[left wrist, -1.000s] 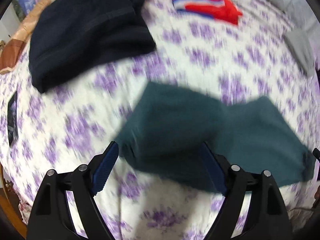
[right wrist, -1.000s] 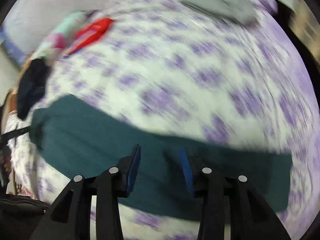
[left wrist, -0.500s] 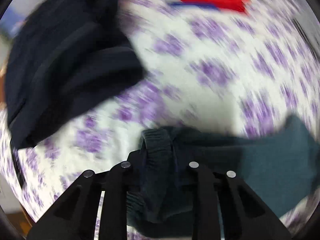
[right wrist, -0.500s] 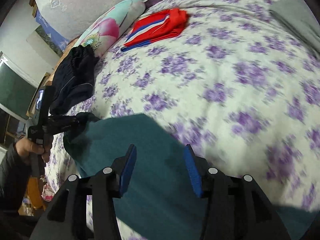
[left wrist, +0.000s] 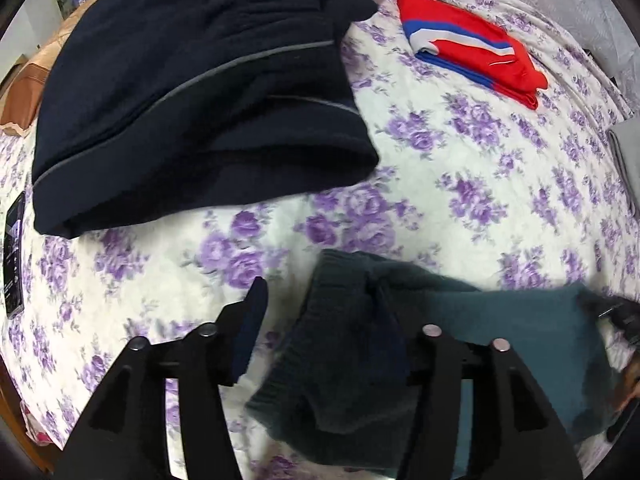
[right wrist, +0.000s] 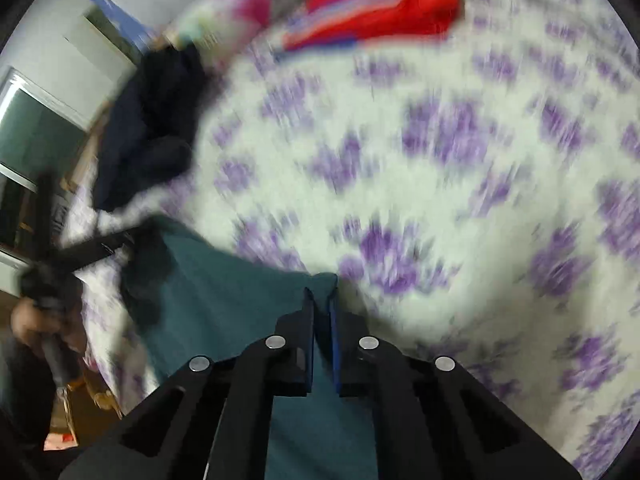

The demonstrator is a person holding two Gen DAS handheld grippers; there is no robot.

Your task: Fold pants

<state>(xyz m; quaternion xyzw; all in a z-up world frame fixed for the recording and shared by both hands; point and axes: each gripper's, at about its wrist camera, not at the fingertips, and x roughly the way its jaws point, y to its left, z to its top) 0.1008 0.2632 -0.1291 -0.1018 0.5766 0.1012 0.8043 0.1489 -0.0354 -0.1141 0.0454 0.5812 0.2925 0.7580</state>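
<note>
Teal pants (left wrist: 500,344) lie crumpled on the purple-flowered bedsheet (left wrist: 460,184). In the left wrist view their ribbed dark end (left wrist: 336,320) sits between the fingers of my left gripper (left wrist: 320,300), whose jaws are opening; the left pad (left wrist: 252,320) stands clear of the cloth. In the right wrist view my right gripper (right wrist: 322,300) is shut on an edge of the teal pants (right wrist: 224,304). A hand (right wrist: 36,320) holds the left gripper (right wrist: 92,252) at the far end of the pants. This view is motion-blurred.
A folded dark navy garment (left wrist: 192,92) lies just beyond the left gripper. A red, white and blue folded garment (left wrist: 472,52) is at the back, a grey one (left wrist: 624,152) at the right edge. A phone (left wrist: 14,256) lies at the bed's left edge.
The left jaws, shut on the ribbed end half a second ago, now stand apart. The right jaws, open over the pants before, have shut on the cloth's edge after swinging across the bed.
</note>
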